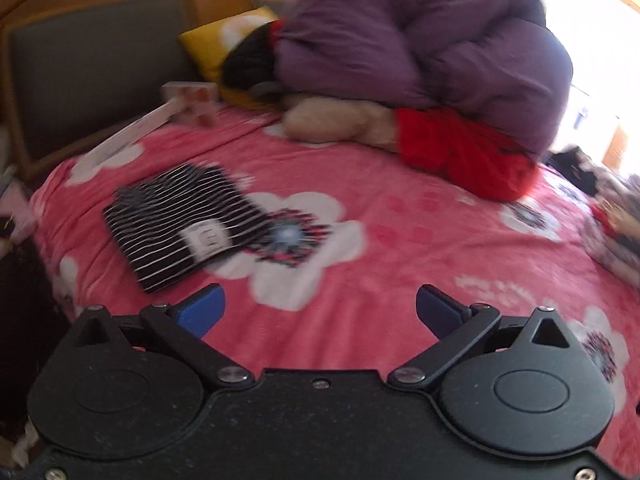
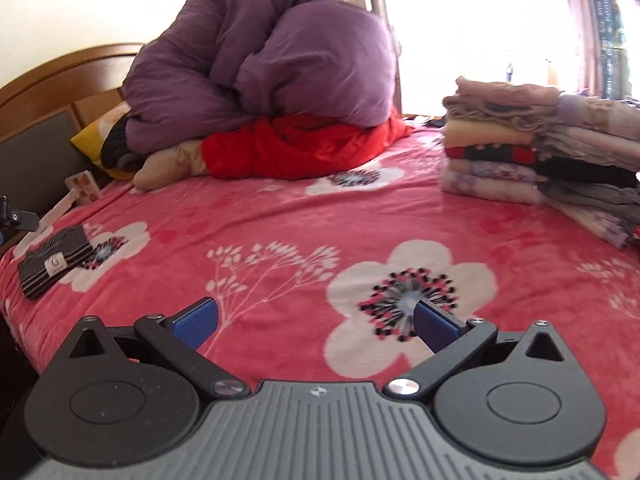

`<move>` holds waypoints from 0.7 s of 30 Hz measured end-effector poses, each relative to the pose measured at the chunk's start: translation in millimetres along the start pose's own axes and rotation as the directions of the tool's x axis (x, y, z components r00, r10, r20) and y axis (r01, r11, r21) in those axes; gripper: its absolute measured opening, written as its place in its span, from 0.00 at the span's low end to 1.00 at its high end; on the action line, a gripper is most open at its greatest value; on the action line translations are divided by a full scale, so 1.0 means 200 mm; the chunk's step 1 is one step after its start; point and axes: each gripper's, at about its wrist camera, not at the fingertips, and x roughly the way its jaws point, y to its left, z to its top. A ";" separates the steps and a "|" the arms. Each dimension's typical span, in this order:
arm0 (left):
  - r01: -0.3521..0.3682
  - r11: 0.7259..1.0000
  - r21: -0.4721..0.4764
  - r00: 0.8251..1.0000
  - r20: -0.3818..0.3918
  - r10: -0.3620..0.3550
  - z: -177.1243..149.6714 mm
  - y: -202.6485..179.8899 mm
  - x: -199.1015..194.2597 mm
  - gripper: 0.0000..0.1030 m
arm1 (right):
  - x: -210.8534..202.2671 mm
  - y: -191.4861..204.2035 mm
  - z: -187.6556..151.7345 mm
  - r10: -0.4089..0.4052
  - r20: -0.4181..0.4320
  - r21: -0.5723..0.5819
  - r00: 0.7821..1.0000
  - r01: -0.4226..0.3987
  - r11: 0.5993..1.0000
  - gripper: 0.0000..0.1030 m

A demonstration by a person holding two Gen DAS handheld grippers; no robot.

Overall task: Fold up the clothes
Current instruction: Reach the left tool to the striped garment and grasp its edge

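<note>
Striped garment (image 1: 182, 222) folded, blurred | stacked clothes (image 2: 540, 160) cut off right

1. The left black gripper with blue finger pads (image 1: 320, 312) is holding its two fingers wide apart, with nothing between them.
2. The right black and grey gripper with blue finger pads (image 2: 316, 322) is also spreading wide, gripping nothing.

Ahead of my jaws I see a purple duvet (image 2: 260, 68) heaped on the pink floral blanket (image 2: 280, 216); a yellow pillow (image 1: 212, 44) sits far left.
</note>
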 end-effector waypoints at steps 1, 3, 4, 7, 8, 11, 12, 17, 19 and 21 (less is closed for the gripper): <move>-0.015 0.999 -0.030 1.000 -0.001 0.015 0.00 0.08 0.04 1.00 | 0.04 0.02 0.00 0.012 -0.013 -0.007 1.000 -0.012 1.000 1.00; -0.048 0.996 -0.071 0.999 -0.015 0.047 0.02 0.21 0.13 0.99 | 0.11 0.06 -0.01 0.019 -0.040 -0.024 0.999 -0.020 0.999 1.00; -0.067 0.994 -0.089 0.998 -0.024 0.065 0.03 0.28 0.18 0.99 | 0.15 0.07 -0.02 0.010 -0.056 -0.042 0.998 -0.012 0.999 1.00; -0.108 0.988 -0.109 0.994 -0.018 0.107 0.08 0.43 0.29 0.93 | 0.28 0.10 -0.04 0.007 -0.123 -0.068 0.992 -0.016 0.998 1.00; -0.119 0.986 -0.115 0.993 -0.019 0.118 0.10 0.47 0.33 0.91 | 0.32 0.10 -0.04 0.014 -0.146 -0.064 0.989 -0.024 0.998 1.00; -0.132 0.981 -0.140 0.991 -0.019 0.131 0.16 0.62 0.45 0.72 | 0.43 0.10 -0.06 0.039 -0.187 -0.019 0.982 -0.043 0.999 1.00; -0.143 0.979 -0.148 0.990 -0.024 0.141 0.19 0.67 0.50 0.68 | 0.46 0.09 -0.07 0.044 -0.190 -0.007 0.981 -0.046 0.999 1.00; -0.175 0.978 -0.110 0.985 -0.030 0.172 0.28 0.83 0.70 0.59 | 0.60 0.11 -0.07 0.033 -0.200 0.011 0.979 -0.032 0.999 1.00; -0.205 0.973 -0.102 0.978 -0.048 0.201 0.31 0.88 0.79 0.54 | 0.66 0.11 -0.07 0.026 -0.214 0.017 0.976 -0.023 1.000 1.00; -0.226 0.969 -0.102 0.973 -0.070 0.220 0.33 0.93 0.88 0.51 | 0.71 0.12 -0.08 0.017 -0.227 0.018 0.974 -0.014 1.000 1.00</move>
